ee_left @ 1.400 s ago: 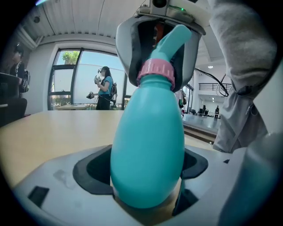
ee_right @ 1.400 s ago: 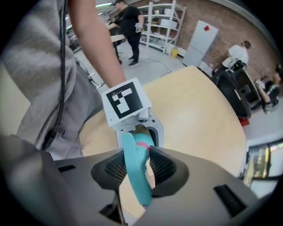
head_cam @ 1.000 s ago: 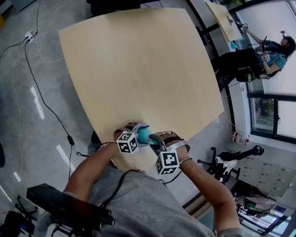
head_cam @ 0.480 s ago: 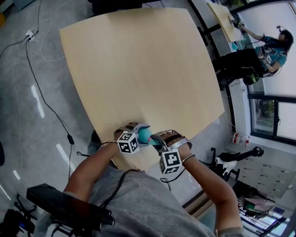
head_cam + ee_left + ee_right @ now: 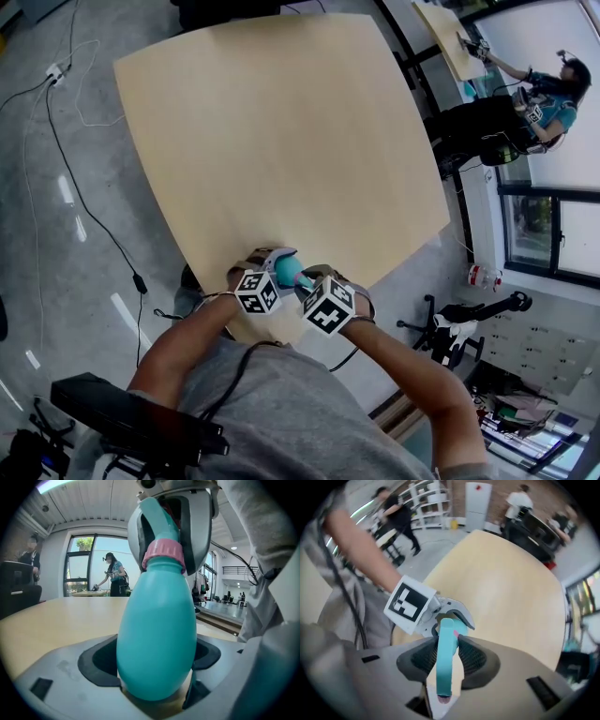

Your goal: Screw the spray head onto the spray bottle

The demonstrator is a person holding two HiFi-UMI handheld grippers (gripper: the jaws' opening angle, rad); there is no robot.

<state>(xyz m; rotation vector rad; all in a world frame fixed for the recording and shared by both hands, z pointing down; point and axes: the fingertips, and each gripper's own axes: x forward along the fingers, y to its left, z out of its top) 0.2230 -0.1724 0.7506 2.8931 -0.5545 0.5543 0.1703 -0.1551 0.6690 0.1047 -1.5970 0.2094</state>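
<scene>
Left gripper (image 5: 272,265): my jaws stand wide and are clamped round the spray bottle (image 5: 157,634), with dark pads on both sides of its fat lower body. The bottle is smooth, glossy teal plastic, egg-shaped at the bottom and tapering up to a narrow neck. A pink collar (image 5: 163,555) with fine ribs round its rim rings the neck. Can't tell how far it is threaded on. Above the collar the spray head (image 5: 446,663) goes straight into my right gripper (image 5: 446,656). The head is a flat, narrow teal plastic piece with a bit of pink at its nozzle end. The right jaws are about half apart and closing, with the head between them. Their black ribbed pads (image 5: 424,657) press its two flat sides. In the right gripper view the head runs lengthwise down the jaw gap, and the left gripper's grey curved shell and black-and-white marker cube (image 5: 410,603) sit just beyond it. Both grippers meet tip to tip over the near edge of the table (image 5: 281,141), close to my chest. The bottle is between them, leaning toward the right one. The table top is pale matte wood, smooth, a broad sheet with rounded corners. The floor (image 5: 56,206) around it is grey and shiny.
</scene>
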